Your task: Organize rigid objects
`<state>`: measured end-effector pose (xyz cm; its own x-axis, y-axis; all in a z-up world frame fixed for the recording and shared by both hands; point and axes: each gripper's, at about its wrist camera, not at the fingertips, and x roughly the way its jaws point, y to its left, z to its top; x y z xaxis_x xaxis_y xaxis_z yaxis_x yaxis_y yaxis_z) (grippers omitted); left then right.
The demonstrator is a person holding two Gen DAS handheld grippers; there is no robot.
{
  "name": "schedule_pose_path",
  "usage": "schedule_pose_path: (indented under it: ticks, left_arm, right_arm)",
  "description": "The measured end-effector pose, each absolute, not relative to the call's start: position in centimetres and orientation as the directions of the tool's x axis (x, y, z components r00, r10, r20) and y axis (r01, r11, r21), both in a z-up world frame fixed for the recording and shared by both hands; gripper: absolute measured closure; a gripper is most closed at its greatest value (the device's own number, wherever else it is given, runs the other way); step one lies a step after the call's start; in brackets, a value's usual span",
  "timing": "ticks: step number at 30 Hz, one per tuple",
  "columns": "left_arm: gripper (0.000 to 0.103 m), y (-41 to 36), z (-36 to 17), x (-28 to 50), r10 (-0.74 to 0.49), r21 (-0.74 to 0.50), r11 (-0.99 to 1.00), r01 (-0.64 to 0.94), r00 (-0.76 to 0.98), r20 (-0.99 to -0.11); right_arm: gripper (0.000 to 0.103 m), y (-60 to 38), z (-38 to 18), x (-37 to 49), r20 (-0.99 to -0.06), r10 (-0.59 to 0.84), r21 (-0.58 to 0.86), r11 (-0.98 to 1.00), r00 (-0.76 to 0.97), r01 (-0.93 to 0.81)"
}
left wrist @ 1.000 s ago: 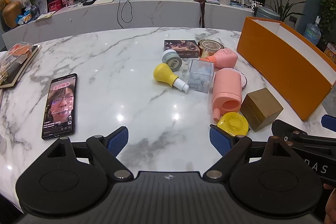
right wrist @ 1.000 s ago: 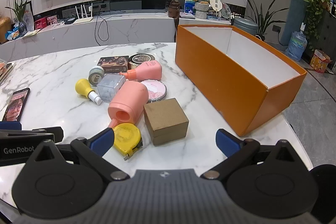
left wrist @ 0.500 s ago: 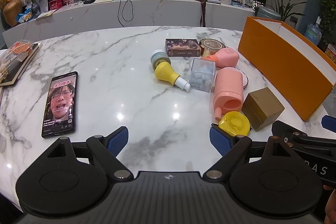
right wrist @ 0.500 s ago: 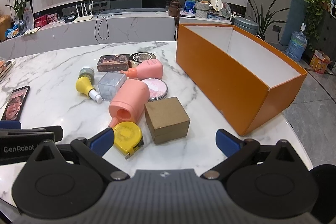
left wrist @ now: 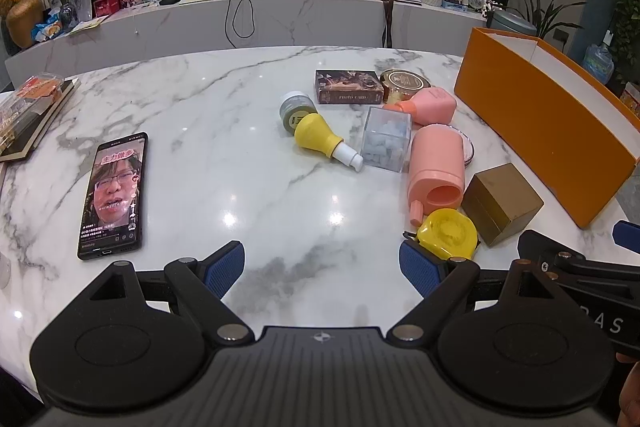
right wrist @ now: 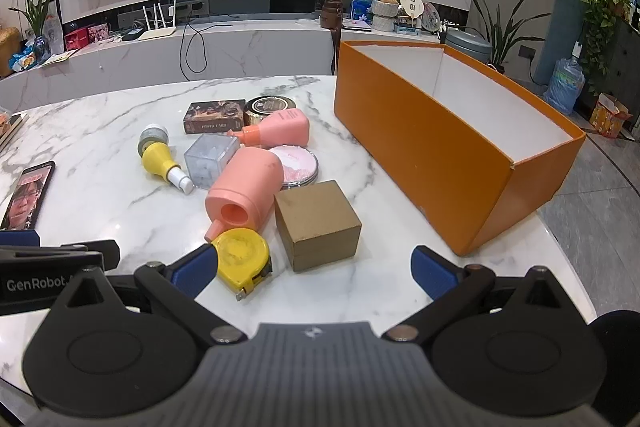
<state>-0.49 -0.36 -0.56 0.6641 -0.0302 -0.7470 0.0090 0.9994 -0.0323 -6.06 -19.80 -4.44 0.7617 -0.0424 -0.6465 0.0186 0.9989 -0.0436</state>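
Nine small rigid items lie clustered on a white marble desk (right wrist: 100,195), just left of a long orange box (right wrist: 436,155) that stands open at the top and looks empty inside. Both grippers hover low at the near edge, holding nothing: the left hand-held gripper (left wrist: 322,265) has its blue-padded jaws spread wide, and the right hand-held gripper (right wrist: 316,269) is equally wide, facing a brown cardboard cube (right wrist: 318,229) and a yellow tape measure (right wrist: 242,257). The cube sits squarely on the desk and looks light and stiff; its flat opposite sides should give a sure pinch. The tape measure lies flat and is probably denser, so its hard rounded rim may slip unless gripped across the flat faces. Behind them lies a large pink bottle (right wrist: 244,189) on its side, smooth plastic that could roll, best taken across the body. Farther back are a clear plastic cube (right wrist: 210,161), a yellow pump bottle (right wrist: 160,161), a small grey jar (right wrist: 152,137), a smaller pink bottle (right wrist: 280,131), a flat pink compact (right wrist: 298,165), a dark card box (right wrist: 214,117) and a round tin (right wrist: 270,107). A lit phone (left wrist: 114,195) lies well apart on the left.
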Motion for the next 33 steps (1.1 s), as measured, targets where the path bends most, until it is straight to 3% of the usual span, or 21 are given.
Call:
schedule_pose_path:
  ticks: [33]
  left_arm:
    - [0.001,-1.0,-1.8,0.2,-0.043,-0.032,0.999,0.029,0.642,-0.766]
  right_arm:
    - [0.002,-20.4,-5.8,-5.2,-0.667,-0.047,-0.038,0.999,0.743,0.028]
